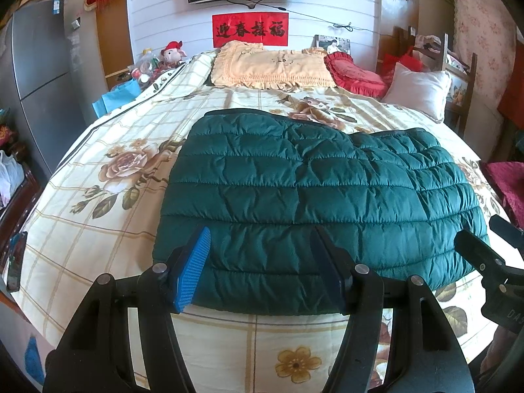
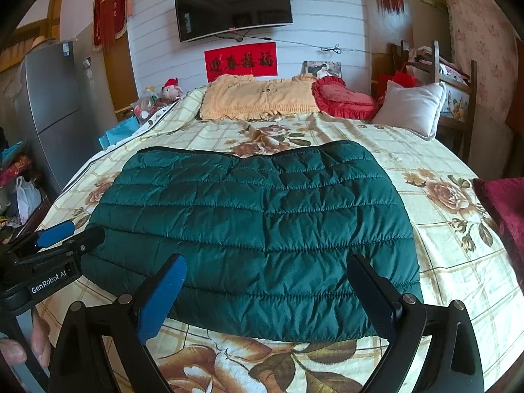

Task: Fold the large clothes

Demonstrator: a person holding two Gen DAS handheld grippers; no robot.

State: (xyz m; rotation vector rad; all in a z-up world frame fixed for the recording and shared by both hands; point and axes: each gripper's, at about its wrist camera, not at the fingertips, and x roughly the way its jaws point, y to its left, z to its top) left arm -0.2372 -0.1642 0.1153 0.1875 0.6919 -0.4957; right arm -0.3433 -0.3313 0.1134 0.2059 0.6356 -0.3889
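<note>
Fingers (image 1: 193, 271) of the left gripper (image 1: 262, 271) stand spread and empty above the near edge of the green quilted jacket (image 1: 311, 196); the right gripper (image 2: 278, 298) has its fingers (image 2: 163, 298) spread too, with nothing between them, over the same near hem. Neither pair touches the fabric as far as I can tell. The jacket lies flat, folded into a wide panel, in the middle of the bed (image 1: 98, 196), on a flowered cover.

Padded and puffy, it should be light, soft and springy, with a slick shell that may slide over itself. A sound hold would be the near corners, at about 7 and 5 o'clock of the panel, pinching through both layers at the hem.

Each view shows the other tool: the left view catches the right gripper at 4 o'clock, the right view shows the left one at 8 o'clock with a hand (image 2: 19, 350) beneath. Only the right view shows the jacket's right edge whole.
</note>
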